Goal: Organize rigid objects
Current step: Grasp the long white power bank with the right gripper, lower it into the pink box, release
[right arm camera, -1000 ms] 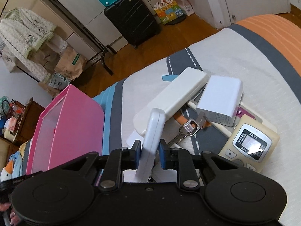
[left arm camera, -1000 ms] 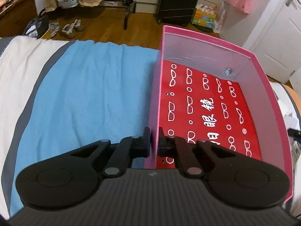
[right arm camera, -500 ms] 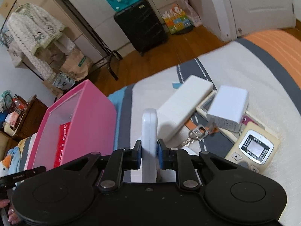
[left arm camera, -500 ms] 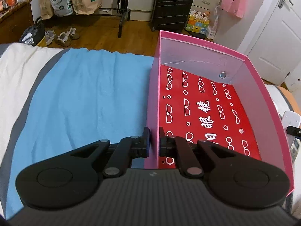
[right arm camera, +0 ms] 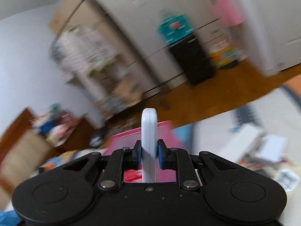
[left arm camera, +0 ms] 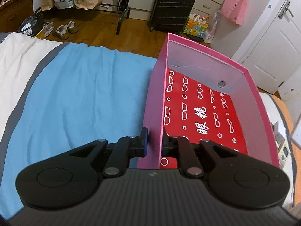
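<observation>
A pink box (left arm camera: 252, 86) with a red glasses-print floor stands on the bed, holding one small silver disc (left arm camera: 221, 84). My left gripper (left arm camera: 154, 141) is shut on the box's left wall, one finger outside, one inside. My right gripper (right arm camera: 149, 154) is shut on a flat white device (right arm camera: 149, 130), held upright in the air, with the pink box (right arm camera: 129, 137) just beyond and below it. White boxes (right arm camera: 250, 133) and a remote lie blurred on the bed at the right.
A blue blanket (left arm camera: 80, 98) covers the bed left of the box. Beyond the bed's far edge are a black suitcase (left arm camera: 171, 7), shoes (left arm camera: 62, 30), paper bags and a white door (left arm camera: 278, 43). A remote (left arm camera: 283, 150) lies right of the box.
My right gripper has lifted the white device off the bed and swung left toward the pink box; its view is blurred. My left gripper keeps its hold on the box wall.
</observation>
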{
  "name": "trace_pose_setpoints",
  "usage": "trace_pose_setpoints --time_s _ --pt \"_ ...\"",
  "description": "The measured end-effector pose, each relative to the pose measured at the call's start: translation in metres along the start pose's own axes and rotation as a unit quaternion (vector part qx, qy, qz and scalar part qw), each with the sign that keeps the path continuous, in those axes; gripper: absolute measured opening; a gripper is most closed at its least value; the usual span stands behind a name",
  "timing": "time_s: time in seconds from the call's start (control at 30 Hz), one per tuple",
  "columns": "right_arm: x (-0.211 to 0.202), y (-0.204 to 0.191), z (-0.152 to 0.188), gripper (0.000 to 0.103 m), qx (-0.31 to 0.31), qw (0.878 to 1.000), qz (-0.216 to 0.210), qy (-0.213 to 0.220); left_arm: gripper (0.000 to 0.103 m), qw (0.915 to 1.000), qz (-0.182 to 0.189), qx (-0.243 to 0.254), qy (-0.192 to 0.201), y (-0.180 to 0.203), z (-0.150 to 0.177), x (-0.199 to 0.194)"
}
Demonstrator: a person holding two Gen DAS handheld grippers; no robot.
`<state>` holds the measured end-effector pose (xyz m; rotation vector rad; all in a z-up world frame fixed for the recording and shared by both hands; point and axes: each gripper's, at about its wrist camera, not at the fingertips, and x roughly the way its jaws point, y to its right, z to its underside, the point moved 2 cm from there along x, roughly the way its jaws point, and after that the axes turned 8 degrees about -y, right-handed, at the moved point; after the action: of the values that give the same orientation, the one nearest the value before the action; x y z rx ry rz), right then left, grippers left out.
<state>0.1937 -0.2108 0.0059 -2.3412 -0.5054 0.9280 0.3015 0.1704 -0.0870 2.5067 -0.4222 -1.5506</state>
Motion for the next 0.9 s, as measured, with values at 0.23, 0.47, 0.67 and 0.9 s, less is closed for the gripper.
trace_pose_setpoints --time_s 0.23,0.47,0.67,0.9 --pt "0.118 -0.053 0.013 0.021 -0.004 0.988 -0.001 -0.157 0.012 0.9999 0.000 0.004 -0.015 0.001 0.006 0.002" --pt "0.200 -0.039 0.025 0.021 0.051 0.972 0.023 -0.230 0.012 0.9996 0.004 0.006 -0.027 -0.001 0.008 0.004" --pt "0.232 -0.036 0.034 0.021 0.073 0.963 0.031 -0.259 0.010 0.9994 -0.002 0.014 -0.031 0.000 0.012 0.005" --pt "0.246 -0.029 0.041 0.035 0.066 0.959 0.079 -0.264 0.010 0.9991 -0.010 0.034 -0.024 0.006 0.014 0.000"
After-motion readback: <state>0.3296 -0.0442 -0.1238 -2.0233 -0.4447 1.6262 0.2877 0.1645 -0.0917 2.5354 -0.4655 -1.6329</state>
